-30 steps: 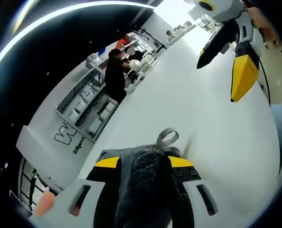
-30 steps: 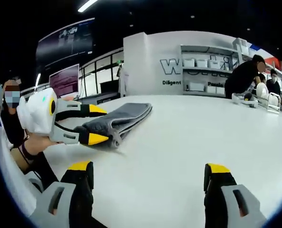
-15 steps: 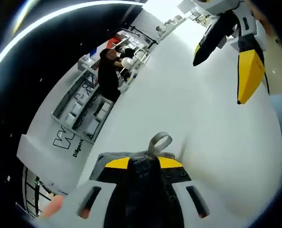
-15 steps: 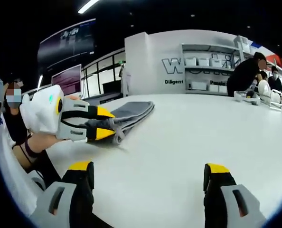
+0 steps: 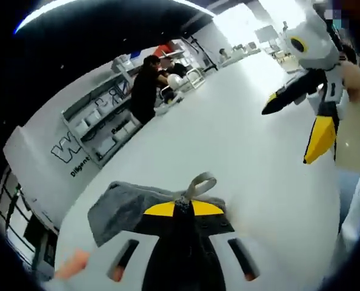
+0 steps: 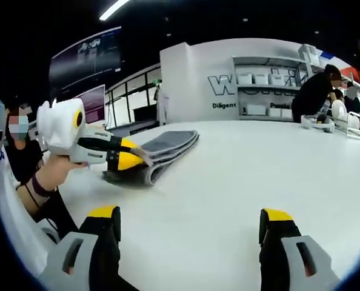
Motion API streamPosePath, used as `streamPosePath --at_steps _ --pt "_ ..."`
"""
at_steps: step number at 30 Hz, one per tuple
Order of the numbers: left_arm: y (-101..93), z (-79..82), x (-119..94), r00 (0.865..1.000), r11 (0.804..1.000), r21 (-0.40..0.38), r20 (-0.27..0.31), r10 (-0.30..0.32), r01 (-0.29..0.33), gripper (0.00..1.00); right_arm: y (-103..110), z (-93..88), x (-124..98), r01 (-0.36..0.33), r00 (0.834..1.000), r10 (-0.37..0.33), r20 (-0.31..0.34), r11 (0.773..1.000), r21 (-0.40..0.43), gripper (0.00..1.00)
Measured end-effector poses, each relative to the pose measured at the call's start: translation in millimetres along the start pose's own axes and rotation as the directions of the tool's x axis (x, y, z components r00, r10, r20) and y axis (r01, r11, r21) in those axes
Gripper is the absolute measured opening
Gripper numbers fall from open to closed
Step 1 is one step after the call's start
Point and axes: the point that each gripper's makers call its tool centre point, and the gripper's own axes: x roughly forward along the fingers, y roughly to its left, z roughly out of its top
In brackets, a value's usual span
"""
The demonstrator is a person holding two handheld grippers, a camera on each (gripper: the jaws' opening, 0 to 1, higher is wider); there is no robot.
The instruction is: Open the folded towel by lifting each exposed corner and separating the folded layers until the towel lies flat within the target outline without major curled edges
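Note:
A folded grey towel (image 6: 168,144) with a hanging loop (image 5: 198,182) lies on the white table (image 6: 228,176). In the right gripper view, my left gripper (image 6: 129,160) comes in from the left, held by a hand, and is shut on the towel's near corner, raising the top layer a little. In the left gripper view, that gripper (image 5: 183,208) has its yellow tips pressed together on the grey towel (image 5: 116,203). My right gripper (image 6: 189,218) stands open above bare table, well short of the towel. It also hangs open in the left gripper view as the right gripper (image 5: 289,136).
White shelves (image 6: 265,79) and a wall with lettering stand behind the table. A person in black (image 6: 313,91) works at the far right end beside small white items (image 6: 325,124). Another person (image 6: 16,145) sits at the left. A monitor (image 6: 89,103) stands behind.
My left gripper's jaws have gone from apart around the towel's corner to shut on it, and the corner has risen slightly. The right gripper has stayed open and still.

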Motion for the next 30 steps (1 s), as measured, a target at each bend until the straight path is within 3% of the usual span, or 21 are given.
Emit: streamPosePath --at_steps 3,6,9,12,21,27,30 --pt "7.0 0.7 -3.5 0.999 0.989 -0.141 0.045 -0.026 0.032 0.06 0.0 0.4 -1.2 -0.004 1.000 0.004 -0.002 1.000 -0.006 0.97" --pt "13.1 3.2 -6.5 0.995 0.965 -0.257 0.097 -0.033 0.057 0.06 -2.0 0.8 -2.9 -0.001 1.000 0.001 -0.005 1.000 -0.014 0.97" --pt "23.8 5.8 -11.4 0.988 0.929 -0.362 0.155 -0.024 0.079 0.06 -2.6 2.2 -3.4 -0.001 1.000 0.001 0.000 1.000 -0.021 0.95" --pt "43.1 6.5 -20.6 0.980 0.880 -0.469 0.197 0.020 0.077 0.06 0.7 2.6 -1.7 -0.011 1.000 0.011 0.000 1.000 -0.021 0.94" --pt "89.5 -24.9 -41.0 0.972 0.861 -0.501 0.143 0.187 -0.092 0.06 13.5 3.6 2.7 -0.032 0.999 0.031 -0.017 0.999 -0.044 0.94" --pt "117.8 -45.6 -60.7 0.953 0.848 -0.486 0.093 0.289 -0.210 0.06 17.5 4.5 9.0 -0.040 0.999 0.037 -0.035 0.998 -0.058 0.94" --pt "126.0 -55.4 -68.4 0.948 0.840 -0.492 0.080 0.307 -0.230 0.06 21.6 6.9 14.1 -0.047 0.998 0.044 -0.042 0.997 -0.065 0.95"
